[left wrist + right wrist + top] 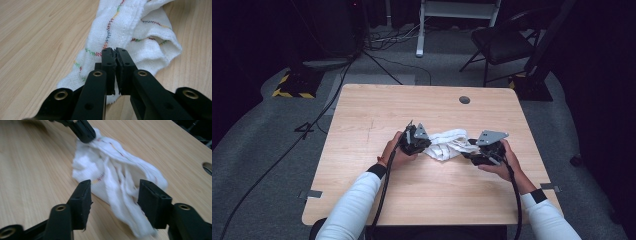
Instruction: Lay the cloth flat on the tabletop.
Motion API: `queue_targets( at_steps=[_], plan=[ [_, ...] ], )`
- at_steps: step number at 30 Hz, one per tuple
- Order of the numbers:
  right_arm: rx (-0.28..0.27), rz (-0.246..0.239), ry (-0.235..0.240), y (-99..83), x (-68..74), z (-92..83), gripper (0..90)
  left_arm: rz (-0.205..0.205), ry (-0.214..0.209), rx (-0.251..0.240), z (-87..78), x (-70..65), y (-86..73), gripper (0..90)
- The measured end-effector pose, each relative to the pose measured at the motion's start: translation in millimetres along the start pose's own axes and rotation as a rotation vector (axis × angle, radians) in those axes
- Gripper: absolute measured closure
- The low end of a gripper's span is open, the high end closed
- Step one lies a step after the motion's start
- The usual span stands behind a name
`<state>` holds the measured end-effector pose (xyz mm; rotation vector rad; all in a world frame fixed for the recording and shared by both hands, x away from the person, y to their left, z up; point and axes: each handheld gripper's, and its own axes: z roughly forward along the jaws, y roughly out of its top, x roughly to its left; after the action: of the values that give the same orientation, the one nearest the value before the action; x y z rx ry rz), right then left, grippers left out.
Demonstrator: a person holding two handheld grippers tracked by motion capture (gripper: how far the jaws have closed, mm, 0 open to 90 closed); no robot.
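A: High view first, from the left: where does everything sit on the surface [362, 107]?

B: The left hand [394, 155] comes in from the near edge and holds the left gripper [414, 140] a little left of the middle. A white cloth [447, 144] lies bunched just right of it, about midway between the left and right edges and somewhat nearer the near edge than the far one. The right gripper [484, 150] sits at the cloth's other end, held by the right hand [507, 162].

A: Is the left gripper holding anything?

B: Yes. In the left gripper view the left gripper [114, 53] is clenched on a fold of the cloth [120, 27]; its two jaws stand pressed together with the fabric pinched at their tips. The cloth has wavy stitching in several colours along its hems and runs away from the jaws across the wood.

A: And the right one?

B: In the right gripper view the right gripper [113, 192] is released. Its jaws stand well apart, one to each side of the cloth [110, 172], and neither pad presses on it. The near end of the cloth lies between them on the surface, blurred. At the cloth's far end the tip of the left gripper [83, 131] bites into the fabric.

A: Anything else on the surface?

B: A round hole [464, 100] near the far edge, right of the middle. It also shows at the right edge of the right gripper view.
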<state>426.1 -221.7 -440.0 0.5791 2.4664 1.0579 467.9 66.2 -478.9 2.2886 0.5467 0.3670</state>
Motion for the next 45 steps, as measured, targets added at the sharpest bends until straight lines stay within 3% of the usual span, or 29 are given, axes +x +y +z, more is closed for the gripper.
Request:
queue_targets(
  at_steps=[2, 6, 8, 11, 15, 22, 27, 33, 35, 39, 43, 44, 45],
  plan=[
    [-0.026, -0.011, 0.034, 3.8, 9.2, 8.9, 53.9, 0.006, -0.009, 0.003, 0.1, -2.2, -0.1, 86.6],
    [-0.006, -0.042, 0.043, 2.5, 16.8, 25.6, 64.9, 0.017, -0.014, 0.012, 3.0, -4.2, 0.3, 86.8],
    [0.027, -0.064, 0.007, 1.6, 17.8, 33.9, 65.0, 0.020, -0.009, 0.020, 4.5, -4.0, -0.2, 86.9],
    [0.042, -0.054, -0.019, 0.0, 16.7, 40.1, 68.0, 0.025, -0.005, 0.026, 5.1, -3.3, -0.7, 87.3],
    [0.094, -0.060, -0.058, -6.5, 12.4, 44.9, 87.8, 0.039, 0.018, 0.038, 2.8, -1.0, -1.2, 87.9],
    [0.074, -0.053, -0.058, -13.5, 4.6, 20.8, 89.8, -0.020, 0.076, -0.006, -17.7, 15.5, -5.7, 88.3],
    [0.031, -0.023, -0.091, -20.4, -6.3, -9.8, 90.0, -0.054, 0.103, -0.052, -39.3, 23.9, -10.6, 88.4],
    [0.001, 0.012, -0.137, -30.9, -16.4, -34.1, 90.0, -0.051, 0.114, -0.084, -57.1, 23.0, -11.0, 88.5],
    [-0.017, 0.026, -0.152, -32.7, -19.9, -40.9, 90.0, -0.050, 0.125, -0.127, -70.9, 20.5, -9.1, 88.5],
    [-0.055, 0.051, -0.176, -35.2, -26.0, -54.1, 90.0, -0.050, 0.129, -0.158, -83.9, 18.1, -7.7, 88.6],
    [-0.073, 0.077, -0.178, -38.5, -29.5, -62.4, 90.0, -0.055, 0.148, -0.199, -103.0, 16.3, -7.7, 88.6],
    [-0.097, 0.108, -0.156, -40.6, -32.5, -68.4, 90.0, -0.061, 0.149, -0.217, -111.6, 15.7, -9.9, 88.7],
    [-0.097, 0.108, -0.156, -40.6, -32.5, -68.4, 90.0, -0.061, 0.149, -0.217, -111.6, 15.7, -9.9, 88.6]
  ],
)
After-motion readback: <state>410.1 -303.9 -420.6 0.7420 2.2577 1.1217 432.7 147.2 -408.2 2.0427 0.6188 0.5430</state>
